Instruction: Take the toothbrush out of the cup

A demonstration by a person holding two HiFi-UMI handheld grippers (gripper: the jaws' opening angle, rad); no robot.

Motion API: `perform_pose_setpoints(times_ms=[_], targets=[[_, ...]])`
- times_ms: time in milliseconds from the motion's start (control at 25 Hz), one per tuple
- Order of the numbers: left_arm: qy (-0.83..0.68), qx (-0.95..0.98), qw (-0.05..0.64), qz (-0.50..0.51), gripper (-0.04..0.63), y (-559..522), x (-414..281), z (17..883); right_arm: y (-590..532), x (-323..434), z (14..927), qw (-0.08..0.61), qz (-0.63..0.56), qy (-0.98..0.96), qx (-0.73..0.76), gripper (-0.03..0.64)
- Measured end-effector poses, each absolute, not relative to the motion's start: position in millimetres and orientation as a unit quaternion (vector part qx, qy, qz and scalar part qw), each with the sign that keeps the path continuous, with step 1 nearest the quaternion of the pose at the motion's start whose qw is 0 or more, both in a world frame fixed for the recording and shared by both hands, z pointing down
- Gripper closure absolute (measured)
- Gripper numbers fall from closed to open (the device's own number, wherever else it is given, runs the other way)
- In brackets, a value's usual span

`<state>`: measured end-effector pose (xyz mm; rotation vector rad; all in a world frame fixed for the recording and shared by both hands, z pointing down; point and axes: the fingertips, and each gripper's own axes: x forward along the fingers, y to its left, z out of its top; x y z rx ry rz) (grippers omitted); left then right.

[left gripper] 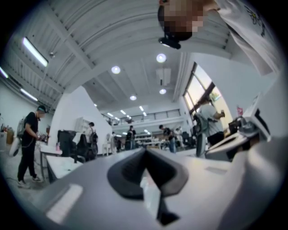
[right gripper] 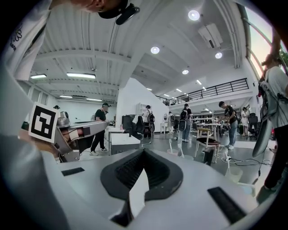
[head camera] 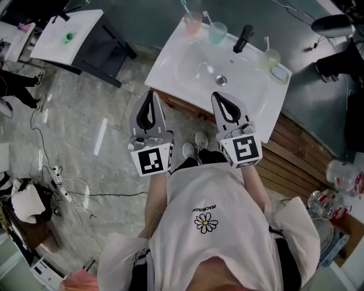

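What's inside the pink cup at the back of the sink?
One toothbrush stands in the pink cup, sticking out above its rim. The cup's bottom is too small to make out.

Seen from the head view, the sink (head camera: 170, 68) lies ahead of the person, with the drain (head camera: 221, 80) at its middle and the faucet (head camera: 244, 37) on its far rim. Left of the faucet stand the left cup (head camera: 193, 23) and, just beside it, the middle cup (head camera: 216, 33). The right cup (head camera: 272, 58) stands right of the faucet. A toothbrush (head camera: 185, 7) stands in the left cup. The left tool (head camera: 150, 99) and right tool (head camera: 220, 102) sit side by side, apart, at the sink's near edge. A bench (head camera: 62, 28) stands well off to the left, and cables (head camera: 57, 187) lie on the floor (head camera: 102, 142) below it.
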<state>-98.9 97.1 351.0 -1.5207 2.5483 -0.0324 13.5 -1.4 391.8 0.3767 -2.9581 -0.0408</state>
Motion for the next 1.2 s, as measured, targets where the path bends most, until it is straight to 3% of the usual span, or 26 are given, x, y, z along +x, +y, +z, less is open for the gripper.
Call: perform_pose_setpoints(times_ms=[600,1200], targets=[[0.725,-0.672,0.141,0.046,0.589,-76.9,-35.1,314.9,-126.4,83.9,371.1,0.037,-0.036,-0.946,0.319,0.617],[0.611,-0.782,0.112,0.042,0.589,-153.3,-12.7,318.1,-154.1,108.9,355.5,0.035,-0.039,-0.88,0.471,0.617]])
